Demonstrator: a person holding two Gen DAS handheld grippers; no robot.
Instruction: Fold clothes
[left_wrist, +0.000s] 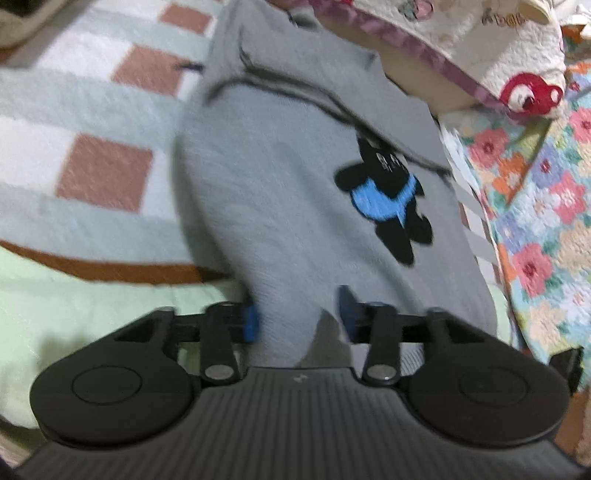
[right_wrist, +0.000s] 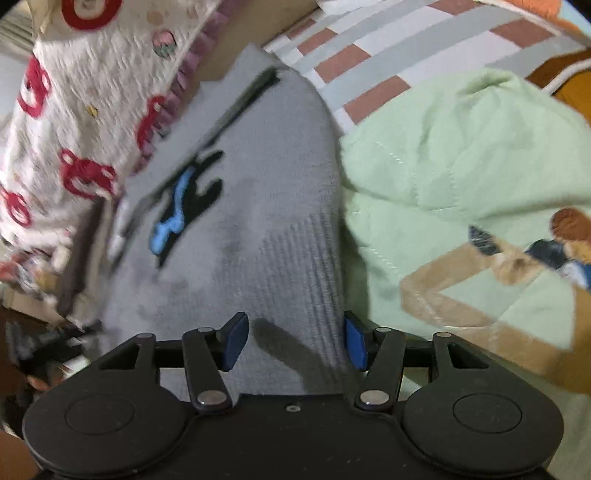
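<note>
Each camera sits just behind its tongs, looking forward and steeply down, close above the bed. Both views share the grey sweater (left_wrist: 288, 192) (right_wrist: 236, 206): 12 o'clock in the left view, 11 o'clock in the right.

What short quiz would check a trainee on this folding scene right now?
1. True or false: the grey sweater bears a black-and-blue figure.
2. In the right wrist view, what lies right of the sweater? A: pale green blanket; B: red towel; C: cardboard box.
3. Fill in: the right gripper is ___, with the sweater's ribbed hem between its fingers.
Key: 1 true; 2 A; 3 open.
</note>
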